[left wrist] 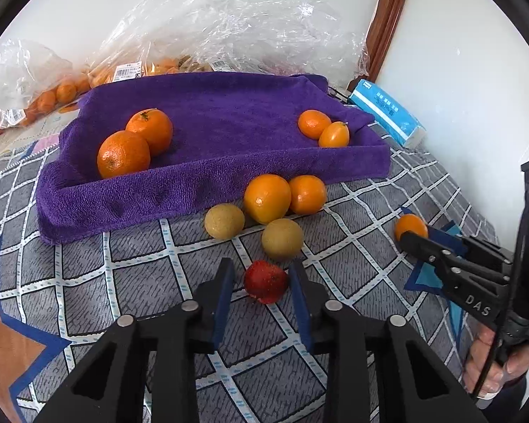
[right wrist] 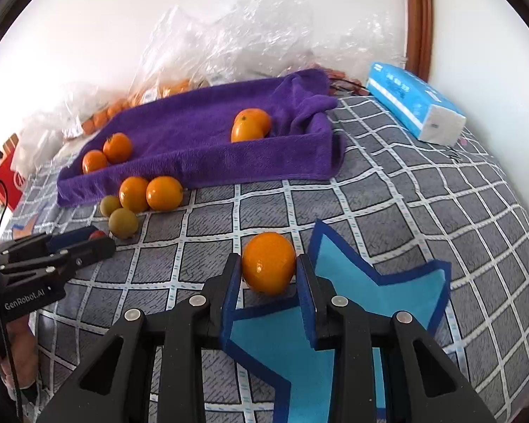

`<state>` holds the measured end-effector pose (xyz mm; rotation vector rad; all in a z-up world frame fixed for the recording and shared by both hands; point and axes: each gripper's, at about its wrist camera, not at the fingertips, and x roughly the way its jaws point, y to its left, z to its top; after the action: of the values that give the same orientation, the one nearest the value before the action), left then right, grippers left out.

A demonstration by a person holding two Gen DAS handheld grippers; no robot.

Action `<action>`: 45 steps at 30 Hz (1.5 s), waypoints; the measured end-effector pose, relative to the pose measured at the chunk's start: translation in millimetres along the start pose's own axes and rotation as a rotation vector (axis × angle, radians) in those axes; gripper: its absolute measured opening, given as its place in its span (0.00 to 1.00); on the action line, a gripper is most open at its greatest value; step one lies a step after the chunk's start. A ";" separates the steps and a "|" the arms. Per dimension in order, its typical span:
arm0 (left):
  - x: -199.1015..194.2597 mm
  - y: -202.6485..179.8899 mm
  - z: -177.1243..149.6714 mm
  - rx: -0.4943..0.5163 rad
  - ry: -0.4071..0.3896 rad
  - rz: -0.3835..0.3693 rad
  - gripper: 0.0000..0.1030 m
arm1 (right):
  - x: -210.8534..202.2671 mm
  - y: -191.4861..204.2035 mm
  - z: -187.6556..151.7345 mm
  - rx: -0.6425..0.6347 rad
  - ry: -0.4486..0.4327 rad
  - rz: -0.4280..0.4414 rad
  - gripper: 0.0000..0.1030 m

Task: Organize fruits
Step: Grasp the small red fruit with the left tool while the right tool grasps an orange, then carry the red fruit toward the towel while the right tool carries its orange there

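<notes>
Surface: checked grey cloth (left wrist: 141, 264) with a purple towel tray (left wrist: 208, 183) laid across its far side.
Sorted so far: two large oranges (left wrist: 134, 144) sit in the tray's left corner; a small orange and an oval kumquat (left wrist: 322, 128) sit in its right corner.
Left loose: two oranges (left wrist: 284, 195) rest against the tray's front wall, touching each other; two yellow-brown round fruits (left wrist: 252, 229) lie just in front of them.
Left gripper (left wrist: 262, 282): jaws closed down on a red strawberry (left wrist: 266, 280), the right pad touching it, the left pad's contact not clear in its own view; the fruit rests on the cloth.
Right gripper (right wrist: 268, 269): jaws closed on a small orange (right wrist: 268, 266), both pads against its sides, beside a blue star patch (right wrist: 352, 282).
Background: clear plastic bags (left wrist: 229, 31) with more oranges, and a blue tissue pack (left wrist: 388, 112).
Progress, judged: under half; four placed, two in hand, four unhandled.
</notes>
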<state>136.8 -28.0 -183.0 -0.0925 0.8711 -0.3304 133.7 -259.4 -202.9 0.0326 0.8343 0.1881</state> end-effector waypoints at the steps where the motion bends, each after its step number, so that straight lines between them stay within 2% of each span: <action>1: 0.4 2.4 0.1 -0.012 0.002 -0.013 0.23 | 1.4 0.6 -0.2 -0.004 0.002 0.002 0.31; 4: 0.2 6.5 -0.1 -0.034 -0.002 -0.039 0.23 | 7.7 -0.6 0.5 -0.001 0.033 0.033 0.31; 8: -1.5 8.7 -0.4 -0.050 -0.010 -0.061 0.23 | 10.0 -3.9 2.3 0.017 0.032 0.039 0.31; 13: -9.5 21.0 -0.3 -0.111 -0.057 -0.104 0.23 | 3.7 -11.2 1.0 0.057 0.001 0.061 0.31; 21: -14.1 24.0 0.6 -0.127 -0.086 -0.124 0.23 | -2.0 -8.7 0.9 0.047 -0.026 0.085 0.31; 25: -16.0 31.8 1.2 -0.167 -0.091 -0.139 0.23 | -4.2 -8.2 0.7 0.048 -0.036 0.079 0.31; 31: -23.9 38.8 0.0 -0.213 -0.126 -0.137 0.23 | -3.2 -10.7 1.5 0.062 -0.028 0.054 0.31; 35: -27.8 37.4 0.2 -0.208 -0.141 -0.124 0.23 | -2.3 -8.7 2.4 0.062 -0.017 0.016 0.31; 45: -38.1 32.4 1.3 -0.177 -0.181 -0.089 0.23 | -19.2 1.2 10.9 0.076 -0.050 0.004 0.31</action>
<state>123.0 14.8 -161.2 -0.3211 0.7169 -0.3220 129.0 -261.2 -181.3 0.1095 0.7916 0.1589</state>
